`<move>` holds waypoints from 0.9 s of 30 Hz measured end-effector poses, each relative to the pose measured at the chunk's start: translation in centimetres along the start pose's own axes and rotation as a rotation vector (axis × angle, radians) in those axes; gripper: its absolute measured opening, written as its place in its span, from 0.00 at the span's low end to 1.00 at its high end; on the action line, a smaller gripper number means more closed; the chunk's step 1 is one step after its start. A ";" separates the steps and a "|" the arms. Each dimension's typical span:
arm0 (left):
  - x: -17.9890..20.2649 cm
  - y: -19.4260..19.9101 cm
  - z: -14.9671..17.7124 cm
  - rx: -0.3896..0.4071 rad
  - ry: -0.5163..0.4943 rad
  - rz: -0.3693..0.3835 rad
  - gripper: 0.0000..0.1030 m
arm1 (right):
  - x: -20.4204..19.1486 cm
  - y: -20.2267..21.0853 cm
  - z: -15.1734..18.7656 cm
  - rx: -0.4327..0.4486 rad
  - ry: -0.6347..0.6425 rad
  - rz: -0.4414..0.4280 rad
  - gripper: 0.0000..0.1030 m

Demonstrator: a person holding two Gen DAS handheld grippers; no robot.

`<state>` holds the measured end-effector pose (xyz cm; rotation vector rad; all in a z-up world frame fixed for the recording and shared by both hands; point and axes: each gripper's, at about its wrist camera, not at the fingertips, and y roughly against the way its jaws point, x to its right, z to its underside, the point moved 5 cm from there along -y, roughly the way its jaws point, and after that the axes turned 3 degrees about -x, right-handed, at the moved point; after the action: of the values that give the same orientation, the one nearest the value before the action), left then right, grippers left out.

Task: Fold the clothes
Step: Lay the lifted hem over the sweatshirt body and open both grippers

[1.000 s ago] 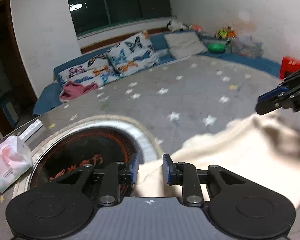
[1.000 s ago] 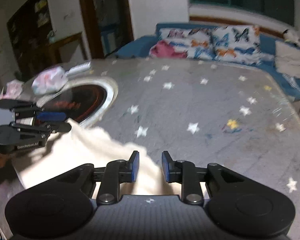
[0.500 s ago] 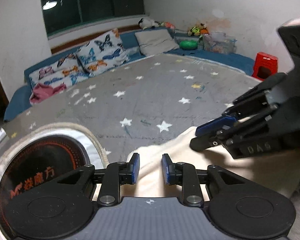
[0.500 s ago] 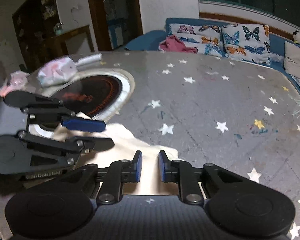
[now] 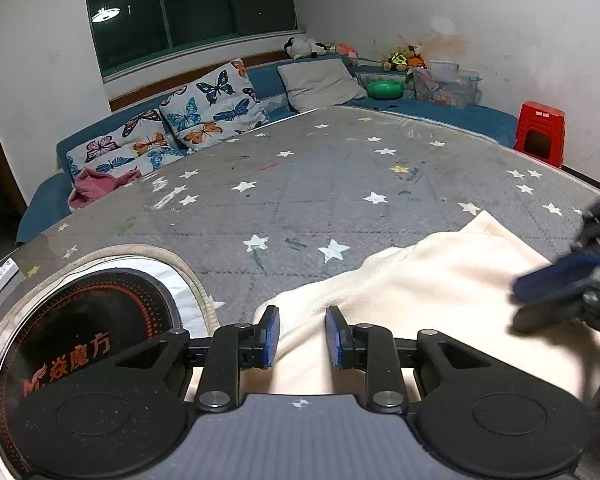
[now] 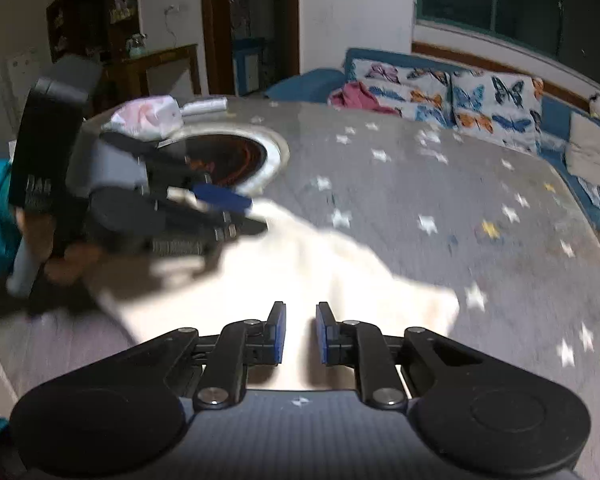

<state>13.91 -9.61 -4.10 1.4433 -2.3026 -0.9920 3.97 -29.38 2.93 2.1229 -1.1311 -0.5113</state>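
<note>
**Ana:** Well, start with the left wrist view. Where is the garment?

**Ben:** The cream cloth [image 5: 420, 280] lies on the grey starred bench [image 5: 300, 184], at its near edge and just beside the round cooktop [image 5: 88, 320]. The left claw [image 5: 302, 320] hangs over the cloth's near left part with its jaws partly apart. Cloth shows in the gap, but it cannot be told whether the pads bite on it. The right claw [image 5: 540, 300] is a blur over the cloth's right side.

**Ana:** And the right wrist view?

**Ben:** That picture is smeared by motion. The right claw's jaws are drawn close together with bright cloth filling the narrow gap, and a true pinch cannot be confirmed. The cloth spreads ahead of it and runs up to the left claw's tips. The person's hand [image 6: 60, 256] grips that tool's handle beside a tissue pack [image 6: 148, 118].

**Ana:** So what makes this fold come out well?

**Ben:** Probably each claw should take a firm hold on an edge, not on the middle of the cloth. Both should travel level and together so that the fold line stays straight. The person should also keep the cloth off the cooktop rim, since soft fleece sags and slips from a loose grip.
</note>
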 end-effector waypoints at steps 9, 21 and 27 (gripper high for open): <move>0.2 0.0 -0.1 -0.002 -0.005 -0.014 0.28 | 3.7 1.0 0.1 0.021 -0.111 0.034 0.12; -0.5 -0.2 0.0 -0.012 0.029 -0.043 0.50 | 6.7 -1.6 0.3 -0.008 -0.182 0.034 0.11; -0.5 0.8 0.0 -0.009 0.042 -0.050 0.66 | 6.8 -0.8 0.2 0.006 -0.164 0.088 0.02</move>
<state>13.53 -8.96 -3.49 1.5107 -2.2399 -0.9754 7.98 -34.84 2.03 2.0558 -1.3125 -0.6505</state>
